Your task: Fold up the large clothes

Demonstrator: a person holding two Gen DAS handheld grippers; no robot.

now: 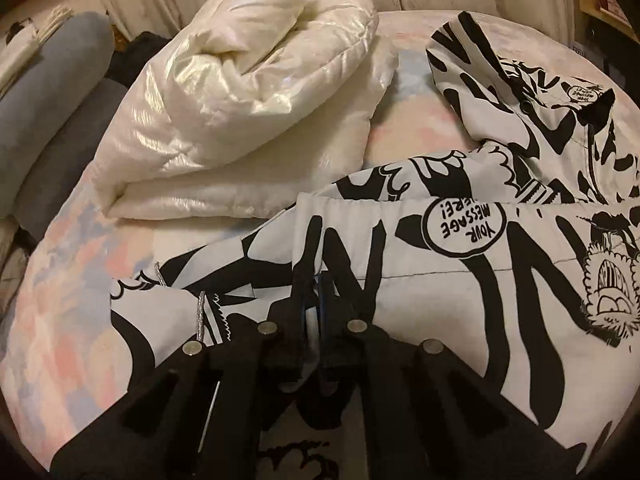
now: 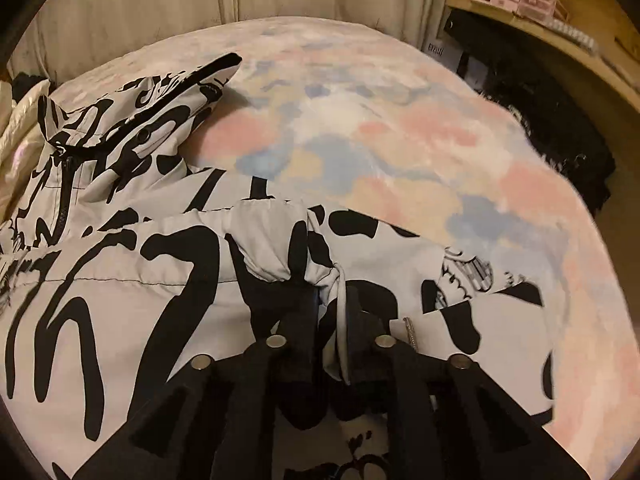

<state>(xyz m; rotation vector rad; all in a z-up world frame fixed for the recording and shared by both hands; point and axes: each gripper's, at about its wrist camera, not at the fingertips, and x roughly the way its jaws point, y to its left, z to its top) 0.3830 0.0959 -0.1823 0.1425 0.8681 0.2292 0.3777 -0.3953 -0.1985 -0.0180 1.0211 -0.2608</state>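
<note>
Nearest, the left black two-finger gripper (image 1: pixel 320 300) pinches a fold of the white puffer jacket with black cartoon lettering (image 1: pixel 460 260); the right black two-finger gripper (image 2: pixel 330 308) clamps its bunched edge. The jacket lies on a pastel pink-and-blue bedspread (image 2: pixel 400 140). At eleven o'clock in the left view, farther off, sits a folded glossy cream puffer coat (image 1: pixel 240 92).

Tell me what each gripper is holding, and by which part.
Both hold the black-and-white printed jacket. The left gripper pinches a fold at its near edge; the right gripper pinches a bunched fold, also at the near edge.
</note>
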